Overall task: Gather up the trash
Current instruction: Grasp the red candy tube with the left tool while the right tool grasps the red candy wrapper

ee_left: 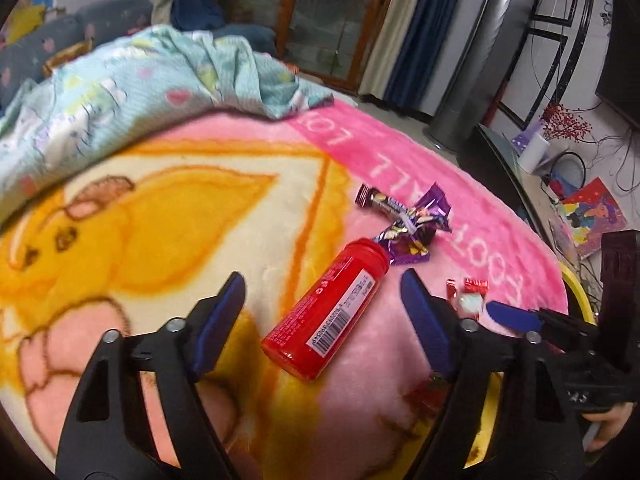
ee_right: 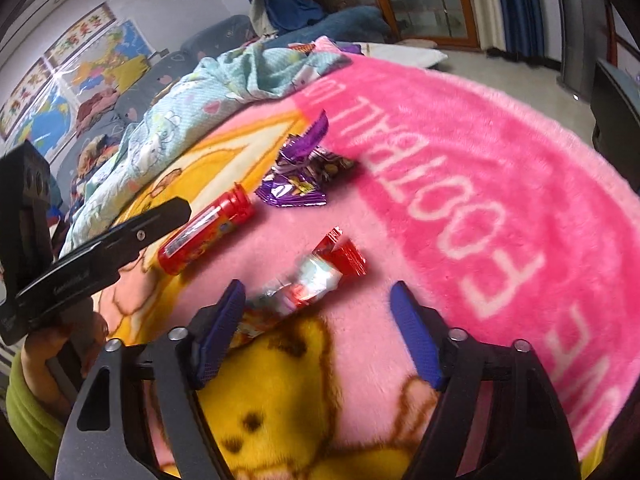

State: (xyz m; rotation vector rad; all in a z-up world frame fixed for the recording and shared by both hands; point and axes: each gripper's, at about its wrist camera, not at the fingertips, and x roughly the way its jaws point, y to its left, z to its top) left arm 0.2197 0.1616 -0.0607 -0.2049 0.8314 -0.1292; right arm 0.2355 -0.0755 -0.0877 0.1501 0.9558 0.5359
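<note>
2 tongs hang wide over the pink blanket (ee_right: 500,184), gripping nothing: left tongs (ee_left: 322,296) straddle the red bottle (ee_left: 326,310), right tongs (ee_right: 316,300) frame the red-and-white wrapper (ee_right: 316,276), likely lining up pickups.

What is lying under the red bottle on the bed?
The red bottle lies on its side directly on the pink and yellow plush blanket. Nothing else shows beneath it; whatever the blanket covers is hidden.
</note>
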